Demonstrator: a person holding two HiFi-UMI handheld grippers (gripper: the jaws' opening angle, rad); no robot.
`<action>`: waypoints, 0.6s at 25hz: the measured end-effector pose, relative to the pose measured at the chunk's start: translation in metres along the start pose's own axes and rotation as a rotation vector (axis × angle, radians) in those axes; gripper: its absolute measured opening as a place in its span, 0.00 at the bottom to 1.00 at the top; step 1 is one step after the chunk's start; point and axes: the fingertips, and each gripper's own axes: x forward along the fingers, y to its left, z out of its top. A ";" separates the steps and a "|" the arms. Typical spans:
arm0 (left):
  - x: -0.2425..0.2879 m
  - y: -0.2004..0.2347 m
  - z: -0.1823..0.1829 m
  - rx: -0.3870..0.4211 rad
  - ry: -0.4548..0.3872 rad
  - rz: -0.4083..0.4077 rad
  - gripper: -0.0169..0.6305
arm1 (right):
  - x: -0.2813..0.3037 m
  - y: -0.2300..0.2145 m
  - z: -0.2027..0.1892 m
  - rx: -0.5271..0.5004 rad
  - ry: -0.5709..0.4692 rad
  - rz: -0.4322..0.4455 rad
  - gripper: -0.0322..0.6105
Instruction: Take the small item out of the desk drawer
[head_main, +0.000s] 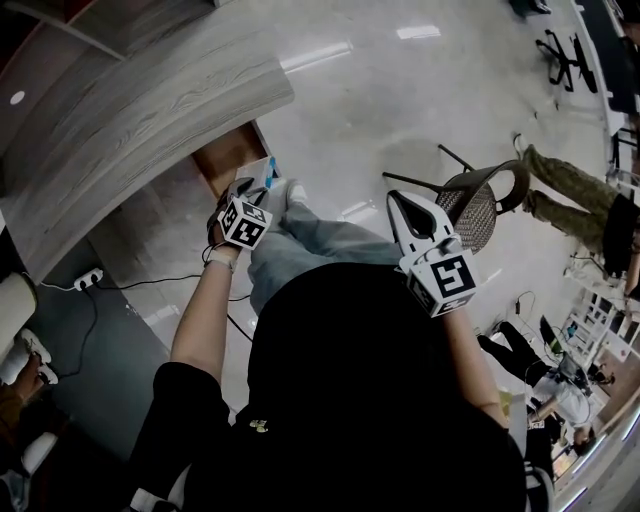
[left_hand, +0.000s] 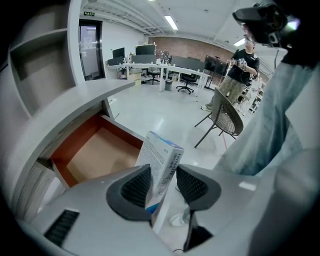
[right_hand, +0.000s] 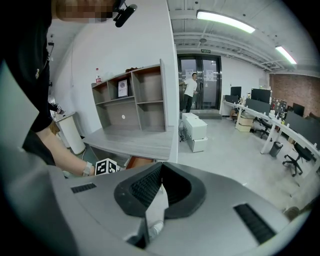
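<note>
Left claw (left_hand: 163, 176) is clamped on a small white-and-blue carton (left_hand: 161, 152), ribbed pads (left_hand: 136, 187) pinching its lower half, jaws only a carton's thickness apart. The carton stands near upright with a slight tilt, out of the open wooden drawer (left_hand: 92, 150) and in the air just beside its front, touching only the pads. The drawer sits under the curved grey table (left_hand: 75, 100). Dark print runs along the carton's side panel, too blurred to read. Right claw (right_hand: 161, 172) is fully clenched, tips meeting, nothing gripped, held up well apart from the left one. Black-and-white marker cube (head_main: 245, 222) on the left claw, no readable text; mesh-back chair (left_hand: 227, 117) on the floor beyond
</note>
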 end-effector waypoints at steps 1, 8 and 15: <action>-0.003 0.002 0.004 0.002 -0.009 0.012 0.27 | 0.001 0.000 0.002 0.000 -0.005 0.004 0.05; -0.032 0.017 0.016 0.001 -0.043 0.070 0.18 | 0.003 0.013 0.017 -0.013 -0.026 0.030 0.05; -0.081 0.032 0.024 -0.103 -0.099 0.107 0.18 | 0.009 0.034 0.036 -0.010 -0.064 0.069 0.05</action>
